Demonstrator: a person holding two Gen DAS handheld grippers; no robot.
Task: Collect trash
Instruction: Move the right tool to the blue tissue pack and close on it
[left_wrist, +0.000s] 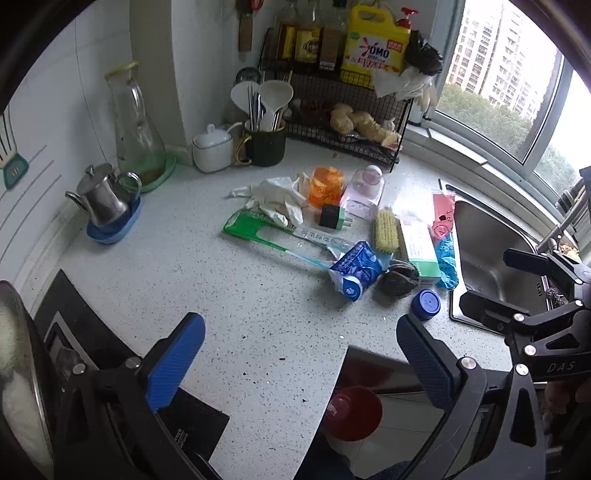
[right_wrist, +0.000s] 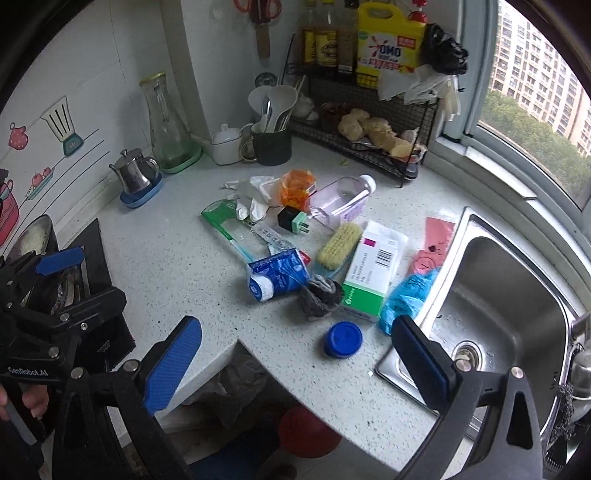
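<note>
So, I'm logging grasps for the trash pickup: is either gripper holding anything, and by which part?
Nothing is held: left gripper and right gripper both hover open above the counter.

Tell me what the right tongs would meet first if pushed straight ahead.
Probably the round blue plastic cap, lying just ahead between the open right tongs on the speckled white countertop; the dark crumpled wad lies behind it. Depth is uncertain.

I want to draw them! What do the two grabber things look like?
Both the left gripper and right gripper have black metal frames with silver bolts and two flat, ribbed blue fingers. White letters mark the frames: "DAS" and "GenRobot.AI".
</note>
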